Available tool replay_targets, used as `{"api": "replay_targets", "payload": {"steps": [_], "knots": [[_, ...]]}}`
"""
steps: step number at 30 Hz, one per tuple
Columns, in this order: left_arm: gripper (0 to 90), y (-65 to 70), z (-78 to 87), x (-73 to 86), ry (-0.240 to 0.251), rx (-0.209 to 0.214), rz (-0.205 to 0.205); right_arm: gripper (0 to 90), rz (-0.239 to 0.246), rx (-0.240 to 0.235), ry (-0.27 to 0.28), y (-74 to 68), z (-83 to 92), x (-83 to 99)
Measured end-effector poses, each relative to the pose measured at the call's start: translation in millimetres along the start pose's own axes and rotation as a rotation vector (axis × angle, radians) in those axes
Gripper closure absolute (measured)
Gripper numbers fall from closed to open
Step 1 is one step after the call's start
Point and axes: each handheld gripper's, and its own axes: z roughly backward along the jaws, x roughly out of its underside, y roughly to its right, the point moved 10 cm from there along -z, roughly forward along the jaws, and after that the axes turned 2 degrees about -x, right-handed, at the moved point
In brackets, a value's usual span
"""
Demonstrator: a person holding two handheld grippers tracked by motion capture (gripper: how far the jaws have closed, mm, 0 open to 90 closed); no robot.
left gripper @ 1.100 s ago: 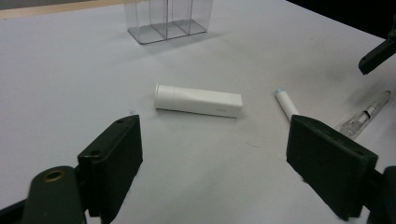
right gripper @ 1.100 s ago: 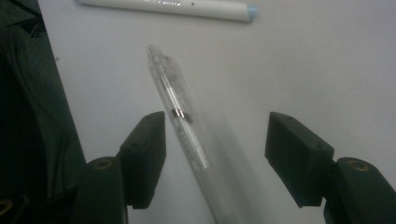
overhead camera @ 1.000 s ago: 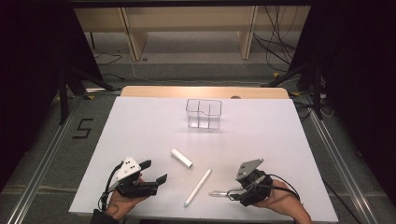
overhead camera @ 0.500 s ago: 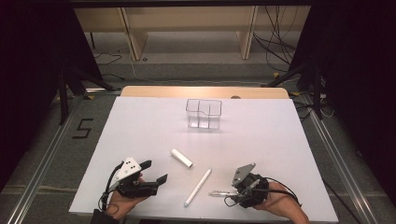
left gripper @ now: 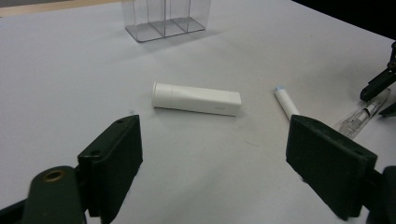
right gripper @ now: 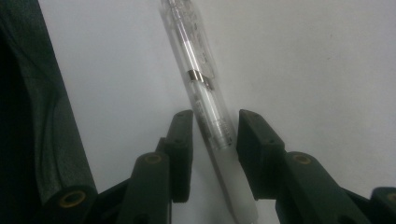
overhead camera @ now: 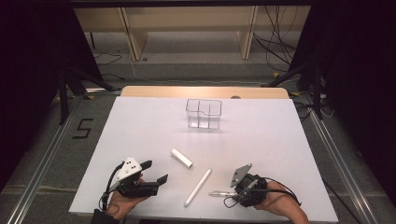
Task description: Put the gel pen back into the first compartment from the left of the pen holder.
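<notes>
I see a clear glossy plastic pen (right gripper: 201, 88) with a metal band, a matt white tube (left gripper: 196, 99), and a smooth matt white table (overhead camera: 140, 130).

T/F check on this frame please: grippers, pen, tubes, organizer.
1. The right gripper has a clear pen between its jaws. True; the jaws have just been closing, with small gaps left on both sides.
2. The left gripper holds the short white tube. False: its jaws stand wide open, and the tube lies on the table beyond them.
3. The clear organizer stands at the far side of the table. True.
4. The long white tube stands in the organizer. False: it lies flat on the table between the two grippers.
</notes>
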Motion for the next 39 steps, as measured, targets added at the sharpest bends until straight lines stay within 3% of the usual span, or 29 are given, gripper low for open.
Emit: {"api": "replay_targets", "payload": {"steps": [3,6,19,30,35,39], "knots": [[18.1,-0.1,-0.2,0.6,-0.004,0.001,-0.003,67.8,-0.004,-0.002,-0.016,-0.9,0.6,0.6],[18.1,0.1,-0.9,1.2,-0.007,0.002,-0.006,68.9,0.028,-0.004,-0.029,-0.1,0.0,-0.3],[18.3,1.5,-1.8,2.4,-0.014,0.006,-0.006,74.4,0.077,-0.003,-0.069,-1.8,0.3,-1.2],[18.3,1.8,-2.0,2.4,-0.014,0.006,-0.008,79.3,0.103,-0.011,-0.079,-3.4,0.5,-0.6],[18.4,1.7,-1.9,2.4,-0.014,0.006,-0.008,79.6,0.114,-0.001,-0.085,-3.7,1.3,-0.5],[18.4,1.7,-2.1,2.2,-0.013,0.006,-0.004,79.7,0.118,0.021,-0.059,-1.8,4.7,-3.1]]}}
